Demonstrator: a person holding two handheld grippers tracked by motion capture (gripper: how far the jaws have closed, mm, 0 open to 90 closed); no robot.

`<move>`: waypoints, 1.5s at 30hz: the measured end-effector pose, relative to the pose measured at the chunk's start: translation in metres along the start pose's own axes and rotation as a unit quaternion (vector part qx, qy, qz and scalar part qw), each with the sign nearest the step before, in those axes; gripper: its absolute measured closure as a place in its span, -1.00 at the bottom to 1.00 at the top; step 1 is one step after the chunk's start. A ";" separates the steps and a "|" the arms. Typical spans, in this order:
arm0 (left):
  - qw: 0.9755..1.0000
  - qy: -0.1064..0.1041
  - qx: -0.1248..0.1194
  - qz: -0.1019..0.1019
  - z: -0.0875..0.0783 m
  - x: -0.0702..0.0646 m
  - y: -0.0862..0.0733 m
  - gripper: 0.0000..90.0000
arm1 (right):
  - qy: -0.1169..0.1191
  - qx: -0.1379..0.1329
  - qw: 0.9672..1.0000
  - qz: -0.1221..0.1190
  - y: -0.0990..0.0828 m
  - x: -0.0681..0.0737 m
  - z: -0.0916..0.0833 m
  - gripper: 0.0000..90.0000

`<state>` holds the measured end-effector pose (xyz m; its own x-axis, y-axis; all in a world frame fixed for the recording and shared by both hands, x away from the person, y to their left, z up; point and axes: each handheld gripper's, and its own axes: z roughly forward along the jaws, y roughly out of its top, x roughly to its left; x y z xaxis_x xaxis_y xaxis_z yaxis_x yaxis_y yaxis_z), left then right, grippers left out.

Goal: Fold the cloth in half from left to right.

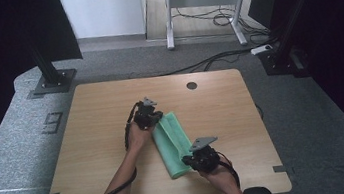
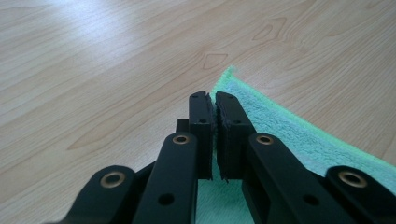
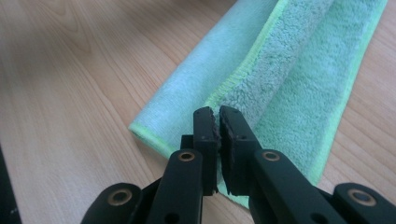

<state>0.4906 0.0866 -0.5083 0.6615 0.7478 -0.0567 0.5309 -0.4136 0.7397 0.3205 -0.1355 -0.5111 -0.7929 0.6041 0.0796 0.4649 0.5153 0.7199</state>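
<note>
One wooden bench (image 1: 99, 137), pale grain, rounded corners, with one dark round hole (image 1: 191, 85) near its far edge at 12 o'clock. One green towel (image 1: 174, 144) lying just right of centre, folded lengthwise into a long strip running from about 11 o'clock down toward 5 o'clock, with a lighter green stitched hem along its edges. Two hand-held grippers, one at each end of that strip. Left gripper (image 1: 155, 117) at the towel's far end, held in the left hand (image 1: 137, 136), a black cable trailing back past the forearm toward 7 o'clock. In the left gripper view, both black fingers (image 2: 201, 119) drawn nearly together with a thin edge of towel (image 2: 280, 126) pinched between them, the towel's corner tapering to a point just beyond the tips at 12 o'clock, the rest of the cloth spreading off toward 4 o'clock over bare wood. Right gripper (image 1: 194, 160) at the towel's near end, held in the right hand (image 1: 219, 176), one grey three-cornered plate on top. In the right gripper view, two fingers (image 3: 205, 126) likewise closed on the folded layer of towel (image 3: 299, 88), with the upper fold rolled over along the middle and the strip stretching away toward 1 o'clock. Beyond the bench, grey carpet and one desk frame with loose cables beneath it.
</note>
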 end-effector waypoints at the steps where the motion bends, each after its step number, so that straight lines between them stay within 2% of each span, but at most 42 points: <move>1: 1.000 0.001 0.001 0.001 0.001 0.000 0.000 0.89 | 0.000 0.002 1.000 0.001 -0.001 -0.001 0.000 0.88; 14: 1.000 0.010 0.012 0.003 0.010 0.000 -0.002 0.74 | -0.012 0.017 1.000 0.010 -0.009 -0.009 0.004 0.84; 19: 0.999 0.033 0.002 0.002 0.008 0.000 -0.001 0.32 | -0.017 0.021 1.000 0.012 -0.010 -0.011 0.003 0.73; 25: 0.999 0.044 -0.018 -0.004 -0.001 0.002 0.004 -0.08 | -0.036 0.010 0.999 0.017 -0.009 -0.014 -0.005 0.51; 29: 0.998 0.048 -0.035 -0.011 -0.010 0.002 0.010 -0.31 | -0.051 0.003 0.999 0.019 -0.007 -0.018 -0.012 0.38; 35: 0.997 0.059 -0.043 -0.007 -0.018 0.002 0.011 -0.47 | -0.069 0.002 0.997 0.020 -0.005 -0.025 -0.016 0.30; 42: 0.999 0.037 -0.032 -0.012 -0.018 0.001 -0.002 -0.59 | -0.078 0.018 0.997 0.016 -0.006 -0.031 -0.010 0.22; 45: 0.999 0.029 -0.024 -0.007 -0.019 -0.003 -0.010 -0.65 | -0.080 0.026 0.996 0.017 -0.010 -0.033 -0.007 0.15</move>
<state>0.4736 0.0987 -0.5027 0.6216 0.7828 -0.0285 0.5120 -0.3784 0.7711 0.3388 -0.1651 -0.5158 -0.7048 0.7093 -0.0106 0.5138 0.5207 0.6818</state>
